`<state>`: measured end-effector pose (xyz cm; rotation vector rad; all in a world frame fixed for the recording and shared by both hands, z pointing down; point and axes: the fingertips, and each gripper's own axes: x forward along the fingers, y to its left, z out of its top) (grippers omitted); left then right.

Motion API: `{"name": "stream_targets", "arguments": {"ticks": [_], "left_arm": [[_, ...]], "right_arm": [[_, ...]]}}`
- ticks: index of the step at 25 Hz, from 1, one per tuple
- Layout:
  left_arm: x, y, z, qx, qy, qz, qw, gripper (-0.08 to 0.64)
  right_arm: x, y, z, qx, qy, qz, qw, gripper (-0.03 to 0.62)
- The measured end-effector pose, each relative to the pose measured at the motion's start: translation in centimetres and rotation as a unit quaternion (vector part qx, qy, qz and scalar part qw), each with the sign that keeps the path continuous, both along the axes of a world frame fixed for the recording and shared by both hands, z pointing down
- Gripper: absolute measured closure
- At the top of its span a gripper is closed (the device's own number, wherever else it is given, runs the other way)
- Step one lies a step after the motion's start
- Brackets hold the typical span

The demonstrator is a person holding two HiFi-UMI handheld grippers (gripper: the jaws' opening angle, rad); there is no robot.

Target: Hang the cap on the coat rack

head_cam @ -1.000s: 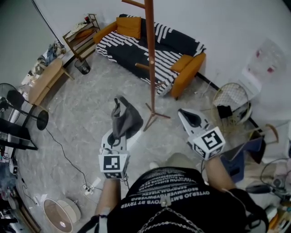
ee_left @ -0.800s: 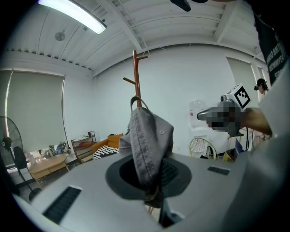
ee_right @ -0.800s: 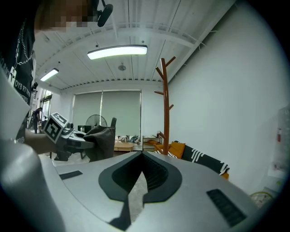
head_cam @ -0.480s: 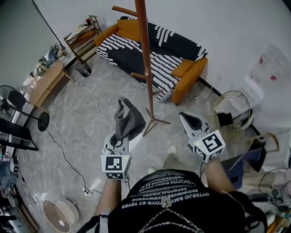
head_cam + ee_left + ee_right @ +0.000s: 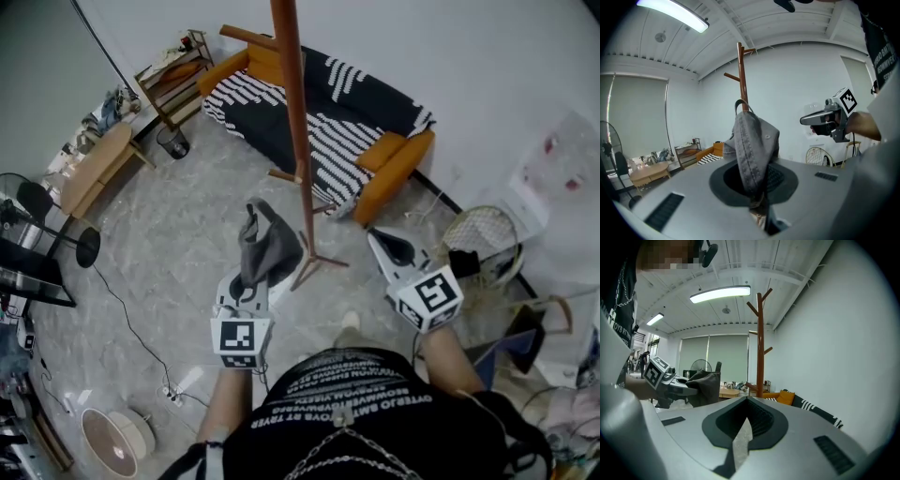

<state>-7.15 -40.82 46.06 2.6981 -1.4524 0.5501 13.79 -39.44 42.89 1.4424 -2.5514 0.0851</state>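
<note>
While coat rack [image 5: 292, 112] has drawn nearer at upper centre, cap [image 5: 265, 246] — clamped in left gripper [image 5: 249, 281], right gripper [image 5: 382, 236] closed, empty — seems almost within hanging reach.

The coat rack [image 5: 292, 112] stood on the floor [image 5: 187, 244] ahead of the person, with the sofa [image 5: 323, 122] behind it against the wall [image 5: 487, 56]. The cap [image 5: 267, 246] rose from the jaws of the left gripper [image 5: 246, 284], showing just left of the rack's feet from the head view, while the right gripper [image 5: 380, 239] sat on the feet's other side. A shelf unit [image 5: 173, 70], a bin [image 5: 173, 142] and a low table [image 5: 94, 169] ranged to the far left, and a wire basket [image 5: 483, 239] lay to the right.
</note>
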Motion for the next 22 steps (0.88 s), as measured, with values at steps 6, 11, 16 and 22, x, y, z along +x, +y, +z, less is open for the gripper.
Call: {"name": "stream_targets", "arguments": {"ticks": [6, 11, 16, 22], "left_arm": [[3.4, -3.8, 0.3, 0.0, 0.002, 0.001, 1.0, 0.538], [4.5, -4.9, 0.7, -0.002, 0.001, 0.003, 1.0, 0.538], [4.5, -4.9, 0.7, -0.001, 0.001, 0.008, 1.0, 0.538], [4.7, -5.6, 1.1, -0.003, -0.002, 0.008, 1.0, 0.538]], "right_arm": [[1.6, -4.2, -0.1, -0.001, 0.002, -0.015, 1.0, 0.589], [1.2, -5.6, -1.2, 0.025, 0.016, -0.026, 0.999, 0.589], [-0.4, -5.5, -1.5, 0.019, 0.021, -0.038, 0.999, 0.589], [-0.6, -6.2, -1.9, 0.024, 0.014, -0.044, 0.999, 0.588]]}}
